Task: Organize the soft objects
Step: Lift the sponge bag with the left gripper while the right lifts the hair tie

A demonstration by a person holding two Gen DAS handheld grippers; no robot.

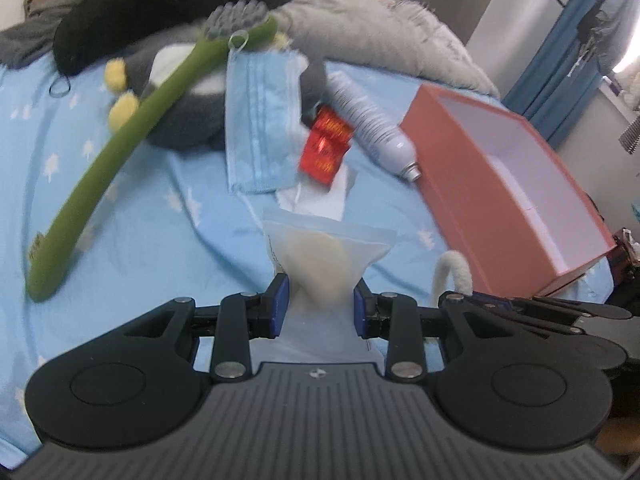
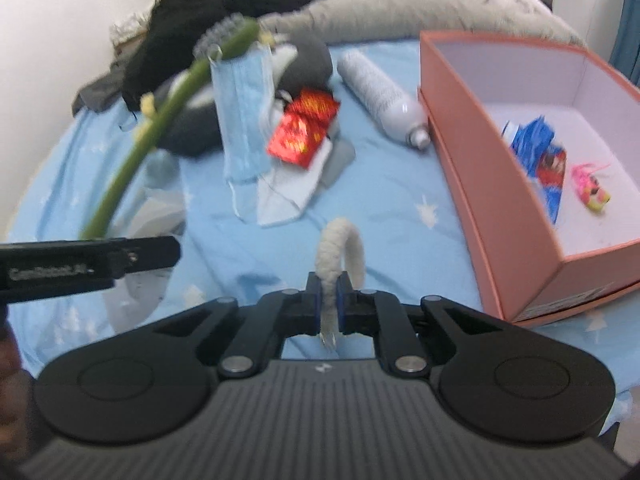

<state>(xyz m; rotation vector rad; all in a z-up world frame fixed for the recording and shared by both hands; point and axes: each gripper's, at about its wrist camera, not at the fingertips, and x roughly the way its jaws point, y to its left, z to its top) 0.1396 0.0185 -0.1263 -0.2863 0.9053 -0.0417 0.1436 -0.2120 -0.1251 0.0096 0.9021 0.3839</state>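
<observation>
My left gripper (image 1: 320, 292) is shut on a clear plastic pouch with pale beige filling (image 1: 322, 258) and holds it above the blue bedsheet. My right gripper (image 2: 328, 294) is shut on a white braided rope loop (image 2: 340, 248), which also shows in the left wrist view (image 1: 450, 270). The pink box (image 2: 480, 184) stands open at the right and holds a blue wrapper (image 2: 536, 140) and a pink toy (image 2: 590, 188). It also shows in the left wrist view (image 1: 492, 196).
On the sheet (image 1: 160, 216) lie a long green brush (image 1: 120, 148), a blue face mask (image 1: 260, 120), a red packet (image 1: 326, 144), a white spray bottle (image 1: 372, 124), a grey plush (image 1: 188, 92), and dark clothes (image 1: 160, 4) at the back.
</observation>
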